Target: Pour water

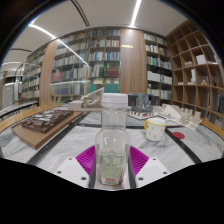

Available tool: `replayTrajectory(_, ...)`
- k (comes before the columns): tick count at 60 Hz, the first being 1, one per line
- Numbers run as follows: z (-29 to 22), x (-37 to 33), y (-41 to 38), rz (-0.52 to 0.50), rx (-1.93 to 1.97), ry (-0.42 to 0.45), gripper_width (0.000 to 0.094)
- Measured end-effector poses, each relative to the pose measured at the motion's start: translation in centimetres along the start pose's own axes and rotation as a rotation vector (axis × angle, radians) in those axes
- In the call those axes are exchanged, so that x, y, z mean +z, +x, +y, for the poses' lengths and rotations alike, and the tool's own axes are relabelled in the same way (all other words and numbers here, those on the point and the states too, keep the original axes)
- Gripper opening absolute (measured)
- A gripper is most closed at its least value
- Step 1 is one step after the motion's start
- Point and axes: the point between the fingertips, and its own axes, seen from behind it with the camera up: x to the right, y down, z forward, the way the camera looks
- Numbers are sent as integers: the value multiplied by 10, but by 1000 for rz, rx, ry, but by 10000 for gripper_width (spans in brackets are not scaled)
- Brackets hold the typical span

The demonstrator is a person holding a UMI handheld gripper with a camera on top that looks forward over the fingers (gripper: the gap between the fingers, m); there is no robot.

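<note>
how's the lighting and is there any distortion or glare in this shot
Gripper view: ceiling strip lights glare white; the bookshelves bow outward from the wide-angle lens; the bottle between the fingers is in focus and evenly lit, with soft reflections on the glossy table; the gripper casts little shadow.

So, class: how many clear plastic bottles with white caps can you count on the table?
1. The clear plastic bottle with a white cap stands upright between the gripper fingers, with the white cup beyond it to one side. Others may be hidden behind the table clutter.
</note>
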Motion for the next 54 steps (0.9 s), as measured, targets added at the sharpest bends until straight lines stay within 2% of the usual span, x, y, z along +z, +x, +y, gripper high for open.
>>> replayTrajectory(6, -4, 1, -9, -52, 12, 6, 395)
replayTrajectory(12, -16, 0, -16, -104, 16, 17, 394)
replayTrajectory(21, -79, -2, -26, -242, 195, 93, 395)
replayTrajectory(30, -173, 6, -23, -513, 636, 164, 394)
replayTrajectory(36, -221, 17, -2, -718, 1011, 150, 392)
replayTrajectory(40, -242, 27, 18, -806, 1269, 133, 393)
replayTrajectory(46, -241, 72, 61, -850, 1570, 120, 388)
replayTrajectory(48, -237, 68, 76, -858, 1656, 105, 390)
replayTrajectory(54, -213, 117, 92, -833, 1874, 56, 391)
